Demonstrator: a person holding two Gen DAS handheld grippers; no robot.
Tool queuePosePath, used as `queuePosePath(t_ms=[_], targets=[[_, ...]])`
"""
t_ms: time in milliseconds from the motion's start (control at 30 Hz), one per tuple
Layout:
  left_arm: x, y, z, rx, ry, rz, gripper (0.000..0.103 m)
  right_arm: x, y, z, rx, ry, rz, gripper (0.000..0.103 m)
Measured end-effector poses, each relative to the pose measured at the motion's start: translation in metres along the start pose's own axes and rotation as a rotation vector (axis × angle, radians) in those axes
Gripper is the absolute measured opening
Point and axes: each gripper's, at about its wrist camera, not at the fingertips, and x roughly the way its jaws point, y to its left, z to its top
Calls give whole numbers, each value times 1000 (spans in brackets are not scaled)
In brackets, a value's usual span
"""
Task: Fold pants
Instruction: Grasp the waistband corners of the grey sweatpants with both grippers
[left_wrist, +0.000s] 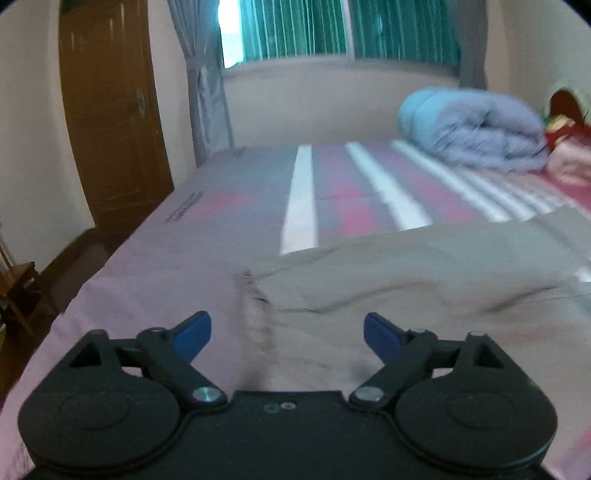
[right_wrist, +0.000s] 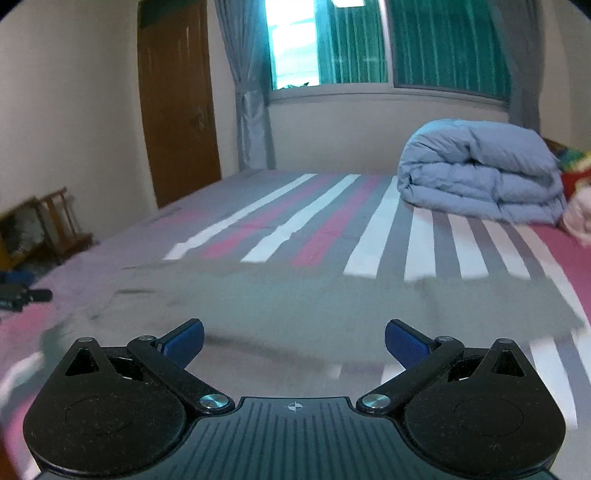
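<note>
My left claw (left_wrist: 287, 334) is spread wide with nothing between its blue pads, and the pants (left_wrist: 388, 280) lie straight ahead of it on the bed (left_wrist: 155, 258), their ragged near end just in front of my fingertips and a little left of the midline. From there the khaki cloth runs forward and off to my right, so its long axis crosses my view at a slant, not head-on. My right claw (right_wrist: 293, 341) is also fully open and empty; before it the pants stretch side to side as a broad grey-green band, the near edge close ahead of the pads, one end trailing off to the left. Both claws hover close, but I judge the left one nearer to a graspable end, since that bunched edge sits almost between its fingers. Whether either pad touches cloth I cannot tell; the frames are blurred. A folded blue duvet (right_wrist: 480, 173) sits far ahead to the right, well clear.
</note>
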Motion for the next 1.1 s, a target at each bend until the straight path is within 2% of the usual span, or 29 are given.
queuePosePath(t_ms=[167, 200, 233, 267, 300, 467, 567, 733, 800, 833, 900, 967, 1000, 1033, 1067, 1100], targets=[[82, 27, 19, 7, 80, 9, 79, 104, -12, 34, -102, 39, 0, 103], [97, 32, 21, 1, 100, -6, 77, 123, -17, 38, -119, 46, 8, 93], [111, 32, 22, 13, 125, -11, 72, 141, -17, 41, -140, 54, 19, 79], [127, 33, 24, 37, 153, -3, 63, 160, -20, 44, -149, 73, 25, 74], [140, 34, 25, 54, 171, -4, 60, 181, -24, 46, -157, 98, 31, 72], [176, 45, 32, 23, 219, -71, 59, 244, -34, 44, -218, 154, 77, 72], [192, 51, 35, 15, 210, -135, 55, 271, -40, 42, -247, 196, 99, 72], [202, 67, 34, -64, 191, -226, 53, 285, -49, 40, -278, 217, 125, 72], [204, 69, 34, -77, 180, -261, 52, 295, -52, 42, -272, 259, 144, 72], [209, 68, 36, -79, 178, -271, 51, 300, -54, 42, -272, 286, 149, 72], [215, 62, 38, -72, 176, -285, 44, 313, -57, 41, -271, 341, 167, 72], [221, 53, 39, -41, 173, -261, 40, 318, -56, 36, -284, 358, 162, 72], [221, 51, 38, -29, 166, -259, 36, 319, -54, 35, -290, 358, 157, 65], [221, 51, 38, -27, 158, -266, 29, 319, -54, 35, -292, 354, 161, 51], [220, 53, 38, -43, 152, -302, 19, 318, -54, 35, -282, 350, 155, 43], [218, 55, 38, -44, 142, -300, 18, 316, -55, 37, -276, 348, 139, 21]])
